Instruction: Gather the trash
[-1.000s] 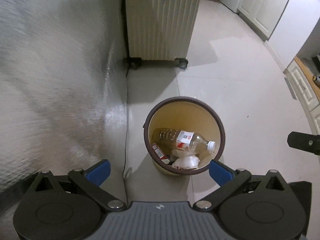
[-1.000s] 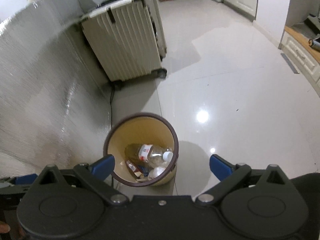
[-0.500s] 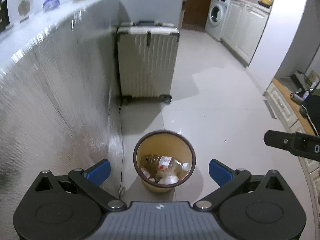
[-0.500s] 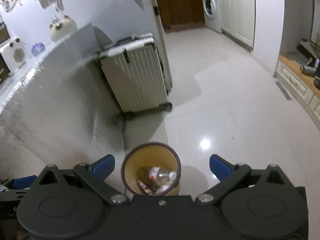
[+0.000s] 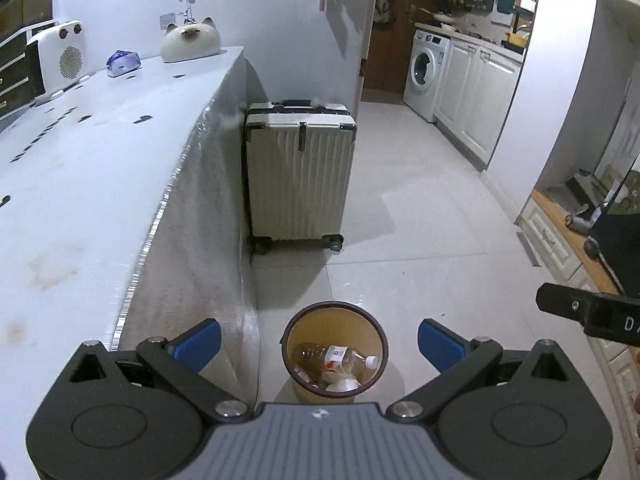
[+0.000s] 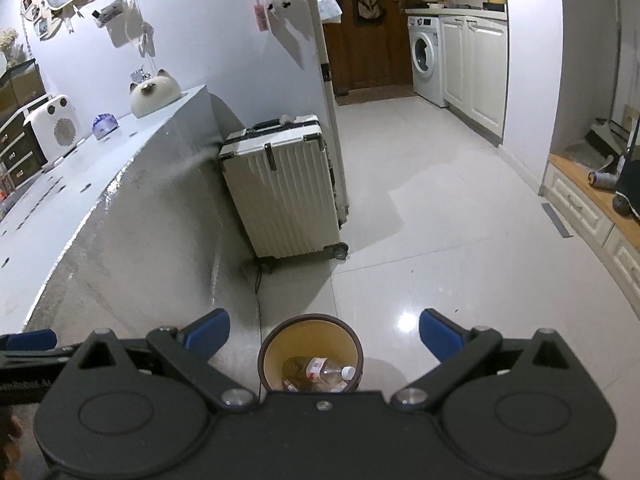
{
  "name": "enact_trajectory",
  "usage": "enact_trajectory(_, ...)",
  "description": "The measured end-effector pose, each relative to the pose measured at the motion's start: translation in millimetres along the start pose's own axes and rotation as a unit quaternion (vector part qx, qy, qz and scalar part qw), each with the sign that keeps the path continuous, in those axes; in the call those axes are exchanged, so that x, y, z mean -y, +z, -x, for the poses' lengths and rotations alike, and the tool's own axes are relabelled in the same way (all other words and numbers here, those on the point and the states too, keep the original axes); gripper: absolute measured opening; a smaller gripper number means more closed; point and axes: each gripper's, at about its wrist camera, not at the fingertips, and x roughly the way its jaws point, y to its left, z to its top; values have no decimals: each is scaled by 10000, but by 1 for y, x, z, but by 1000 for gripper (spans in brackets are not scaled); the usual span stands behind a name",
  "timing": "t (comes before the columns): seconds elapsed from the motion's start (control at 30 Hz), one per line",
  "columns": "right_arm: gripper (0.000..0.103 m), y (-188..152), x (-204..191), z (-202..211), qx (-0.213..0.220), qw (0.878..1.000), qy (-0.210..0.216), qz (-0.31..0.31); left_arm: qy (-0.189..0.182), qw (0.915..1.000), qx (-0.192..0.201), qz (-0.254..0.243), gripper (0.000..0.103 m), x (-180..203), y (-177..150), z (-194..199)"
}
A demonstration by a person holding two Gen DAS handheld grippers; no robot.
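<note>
A round tan trash bin (image 5: 294, 326) with a dark rim stands on the floor beside the counter's side. Inside lie a clear plastic bottle (image 5: 340, 357), crumpled white paper (image 5: 342, 385) and a small red packet. The bin also shows in the right wrist view (image 6: 276, 340) with the bottle (image 6: 320, 370) in it. My left gripper (image 5: 319, 340) is open and empty, high above the bin. My right gripper (image 6: 324, 334) is open and empty, also high above the bin.
A white counter (image 5: 80, 184) runs along the left with a cat-shaped object (image 5: 191, 40) and a white heater (image 5: 56, 60). A cream suitcase (image 5: 300, 176) stands behind the bin. A washing machine (image 5: 424, 72) and cabinets are far right.
Both grippers have risen well above the bin, which now looks smaller and lower in both views. The counter top and far kitchen have come into view. Both stay open.
</note>
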Motion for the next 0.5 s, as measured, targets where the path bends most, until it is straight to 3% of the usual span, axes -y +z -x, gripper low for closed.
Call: enact_trajectory(0.5,103,-5,-31,40,165,9995,-21,252,523,9985,175,-32,103,-41,-5,42)
